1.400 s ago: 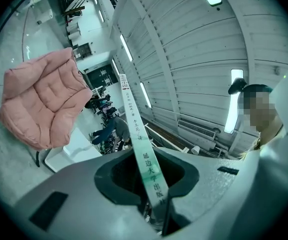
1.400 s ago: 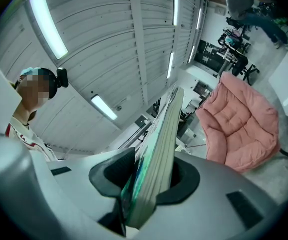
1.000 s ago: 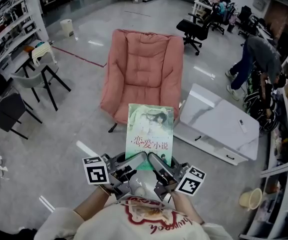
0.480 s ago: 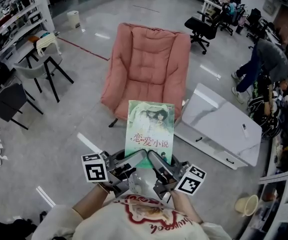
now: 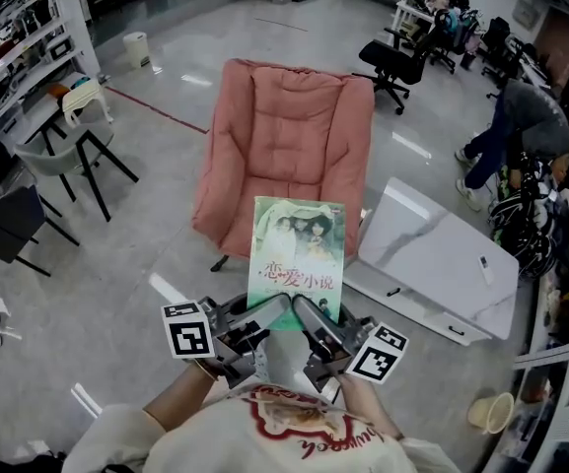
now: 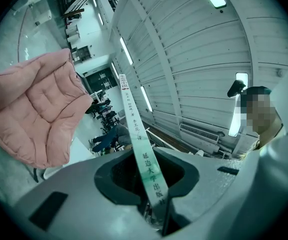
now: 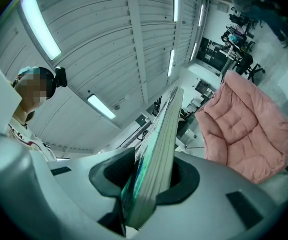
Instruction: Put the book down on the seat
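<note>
Head view: the left gripper point(image 5: 262, 315) and right gripper point(image 5: 311, 317), side by side, pinch the bottom edge of a green paperback book point(image 5: 297, 254) held above them, with the pink padded chair point(image 5: 284, 136) ahead beyond it. Left gripper view: jaws clamp the book's spine, chair to their left. Right gripper view: jaws clamp the page edges, chair to their right.

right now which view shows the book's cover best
The head view: the book faces the camera with almost its whole front cover visible. The left gripper view shows only its spine, edge-on; the right gripper view shows only its page edges.
</note>
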A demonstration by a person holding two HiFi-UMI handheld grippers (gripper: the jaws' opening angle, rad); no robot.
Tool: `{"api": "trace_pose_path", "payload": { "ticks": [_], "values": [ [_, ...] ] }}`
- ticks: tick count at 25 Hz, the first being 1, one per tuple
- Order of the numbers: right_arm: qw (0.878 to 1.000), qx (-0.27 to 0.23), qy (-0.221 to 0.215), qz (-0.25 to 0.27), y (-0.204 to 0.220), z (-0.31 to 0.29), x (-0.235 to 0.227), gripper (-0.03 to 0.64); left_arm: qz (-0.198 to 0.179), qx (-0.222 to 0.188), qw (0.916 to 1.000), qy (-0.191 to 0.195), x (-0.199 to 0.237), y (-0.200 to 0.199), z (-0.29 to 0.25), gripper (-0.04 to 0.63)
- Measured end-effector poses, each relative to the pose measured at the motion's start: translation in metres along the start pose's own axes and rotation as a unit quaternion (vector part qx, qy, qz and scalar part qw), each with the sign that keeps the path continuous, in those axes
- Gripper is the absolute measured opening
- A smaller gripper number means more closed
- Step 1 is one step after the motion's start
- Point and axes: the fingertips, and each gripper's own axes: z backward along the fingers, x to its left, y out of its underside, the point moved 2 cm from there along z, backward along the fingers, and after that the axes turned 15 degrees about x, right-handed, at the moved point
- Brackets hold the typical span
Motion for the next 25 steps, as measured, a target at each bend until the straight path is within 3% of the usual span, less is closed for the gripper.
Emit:
{"api": "trace_pose_path", "payload": {
  "ticks": [15,25],
  "values": [
    [1.000,-0.024,0.016,-0.003,-0.099,-0.075,-0.096,0.120,0.001,0.022,0.9997,0.011,0.092,-0.129,-0.026,0.081],
    [0.999,-0.032,0.027,-0.008,-0.130,-0.101,-0.130,0.120,0.005,0.030,0.9994,0.017,0.126,-0.170,-0.034,0.081]
  ]
}}
